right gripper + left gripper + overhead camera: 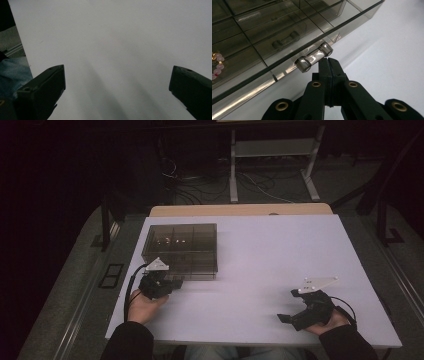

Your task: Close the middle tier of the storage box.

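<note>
A smoky see-through compartment box [181,251] with its lid down stands at the left of the white table [265,255]. On its front edge is a clear bar handle [314,57]. Pinkish beads [217,66] lie in one compartment. My left gripper [172,284] is at the box's front edge. In the left gripper view its jaws are pressed flat together with nothing between them, and the left gripper [329,60] tips sit right against the underside of that handle. My right gripper [288,305] rests at the near right of the table. The right gripper [117,82] is open, with bare table between its jaws.
A wooden board [240,210] runs along the table's far edge. Beyond it are a metal stand [272,165] and cables on the floor [210,182]. A person's knee in blue cloth [12,75] shows past the table's near edge.
</note>
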`<state>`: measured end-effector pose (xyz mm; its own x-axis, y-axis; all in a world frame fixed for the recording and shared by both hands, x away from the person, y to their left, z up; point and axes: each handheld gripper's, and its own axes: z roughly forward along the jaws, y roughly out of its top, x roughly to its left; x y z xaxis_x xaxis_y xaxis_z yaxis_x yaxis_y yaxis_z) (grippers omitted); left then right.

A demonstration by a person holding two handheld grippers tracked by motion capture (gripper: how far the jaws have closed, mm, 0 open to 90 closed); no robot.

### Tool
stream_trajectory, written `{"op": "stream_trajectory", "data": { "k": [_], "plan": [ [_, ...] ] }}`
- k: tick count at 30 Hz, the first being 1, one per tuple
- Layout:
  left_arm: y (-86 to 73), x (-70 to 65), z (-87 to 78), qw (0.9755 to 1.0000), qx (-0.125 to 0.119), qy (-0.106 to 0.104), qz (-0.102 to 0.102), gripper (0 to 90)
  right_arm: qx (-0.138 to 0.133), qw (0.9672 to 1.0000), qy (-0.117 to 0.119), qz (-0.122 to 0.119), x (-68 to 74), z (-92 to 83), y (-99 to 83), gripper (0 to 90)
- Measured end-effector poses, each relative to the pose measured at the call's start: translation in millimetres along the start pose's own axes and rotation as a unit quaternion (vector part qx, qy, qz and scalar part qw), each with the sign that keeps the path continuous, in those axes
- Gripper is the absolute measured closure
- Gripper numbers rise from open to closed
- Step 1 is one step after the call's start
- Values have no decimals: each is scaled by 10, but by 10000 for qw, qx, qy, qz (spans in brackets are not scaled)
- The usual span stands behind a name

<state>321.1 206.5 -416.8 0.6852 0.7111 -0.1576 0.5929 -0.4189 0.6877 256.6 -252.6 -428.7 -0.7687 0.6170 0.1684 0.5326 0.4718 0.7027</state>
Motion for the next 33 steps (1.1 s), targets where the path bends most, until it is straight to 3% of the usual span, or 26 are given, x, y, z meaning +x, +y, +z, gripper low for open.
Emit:
{"op": "stream_trajectory", "data": {
  "k": [11, 33],
  "plan": [
    [26, 26, 10, 10000, 24, 35, 7, 888, 11, 10000, 0, -2, 0, 1, 0, 0],
    [69, 81, 60, 9998, -58, 73, -194, 888, 36, 10000, 11, -17, -1, 6, 0, 0]
  ]
}}
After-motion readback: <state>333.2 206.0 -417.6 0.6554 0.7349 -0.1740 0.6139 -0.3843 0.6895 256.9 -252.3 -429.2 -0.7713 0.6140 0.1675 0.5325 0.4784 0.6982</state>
